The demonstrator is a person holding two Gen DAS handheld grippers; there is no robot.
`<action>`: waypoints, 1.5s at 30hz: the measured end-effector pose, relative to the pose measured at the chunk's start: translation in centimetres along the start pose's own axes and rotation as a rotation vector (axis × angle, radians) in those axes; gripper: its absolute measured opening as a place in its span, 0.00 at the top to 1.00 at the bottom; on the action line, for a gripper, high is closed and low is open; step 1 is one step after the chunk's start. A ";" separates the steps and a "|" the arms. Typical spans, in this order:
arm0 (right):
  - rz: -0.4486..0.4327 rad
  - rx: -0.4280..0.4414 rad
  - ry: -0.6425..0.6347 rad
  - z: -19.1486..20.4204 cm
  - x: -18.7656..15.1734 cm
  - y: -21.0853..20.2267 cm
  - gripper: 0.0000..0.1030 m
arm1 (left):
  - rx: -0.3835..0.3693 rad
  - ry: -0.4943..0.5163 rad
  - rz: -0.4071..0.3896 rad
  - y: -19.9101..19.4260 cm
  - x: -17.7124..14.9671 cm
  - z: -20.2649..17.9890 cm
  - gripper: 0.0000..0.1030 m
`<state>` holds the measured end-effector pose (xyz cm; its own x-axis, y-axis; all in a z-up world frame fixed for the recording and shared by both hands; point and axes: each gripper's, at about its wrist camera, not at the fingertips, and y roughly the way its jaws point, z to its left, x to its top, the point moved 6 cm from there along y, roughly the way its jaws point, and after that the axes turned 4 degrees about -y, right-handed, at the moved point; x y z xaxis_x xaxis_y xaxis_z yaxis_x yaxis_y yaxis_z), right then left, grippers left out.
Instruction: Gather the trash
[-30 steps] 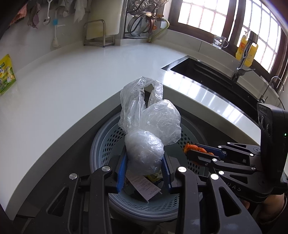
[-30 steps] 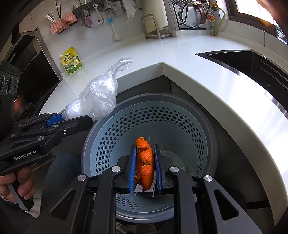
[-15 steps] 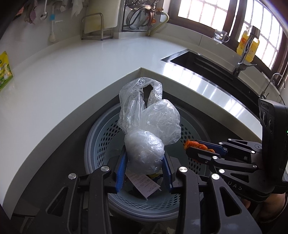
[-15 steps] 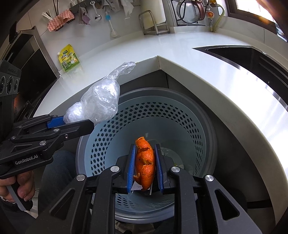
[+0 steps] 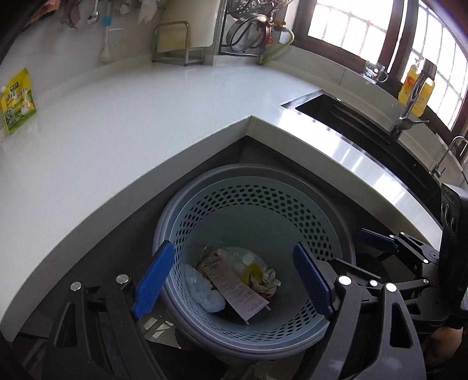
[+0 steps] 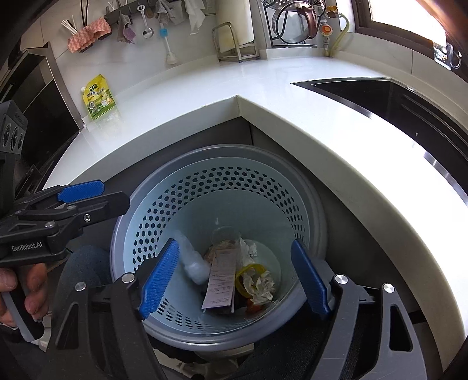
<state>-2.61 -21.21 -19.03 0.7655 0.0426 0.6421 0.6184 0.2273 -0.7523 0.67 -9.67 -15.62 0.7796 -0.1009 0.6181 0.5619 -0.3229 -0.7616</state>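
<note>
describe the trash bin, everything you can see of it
The bin is a round, pale blue plastic basket with hexagonal holes around its upper wall, a solid lower wall and a thick grey rim. It stands upright, below the inner corner of the white counter. At its bottom lie a receipt, crumpled paper, a clear bag, a clear cup, a yellow ring and a bit of orange peel. Both open grippers are above it.

Home kitchen, white corner countertop (image 5: 122, 122), inset steel sink (image 5: 359, 122) with faucet (image 5: 409, 114), dish rack (image 6: 295, 23) with kettle, hanging utensils (image 6: 146, 23) and sponge, yellow soap bottles (image 5: 418, 93) at window, perforated waste bin (image 5: 251, 204) below counter.
</note>
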 end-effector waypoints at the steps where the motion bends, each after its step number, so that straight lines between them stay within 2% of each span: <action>1: -0.003 -0.002 0.000 0.1 0.0 -0.1 0.22 | 0.002 -0.001 -0.007 -0.2 0.0 0.0 0.16; 8: -0.028 -0.021 -0.024 1.0 0.4 -1.4 0.08 | 0.028 -0.002 -0.052 -2.2 0.6 0.0 0.08; 25: -0.091 -0.039 -0.034 2.4 1.1 -3.7 0.08 | 0.048 -0.013 -0.074 -4.4 0.2 0.9 0.06; 45: -0.080 -0.039 -0.062 3.9 0.8 -3.8 0.08 | 0.056 -0.001 -0.074 -5.3 -0.3 1.6 0.06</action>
<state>-5.04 -18.28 -15.13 0.7017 0.0862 0.7073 0.6844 0.1945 -0.7027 -2.13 -6.38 -12.11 0.7356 -0.0781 0.6729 0.6326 -0.2765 -0.7235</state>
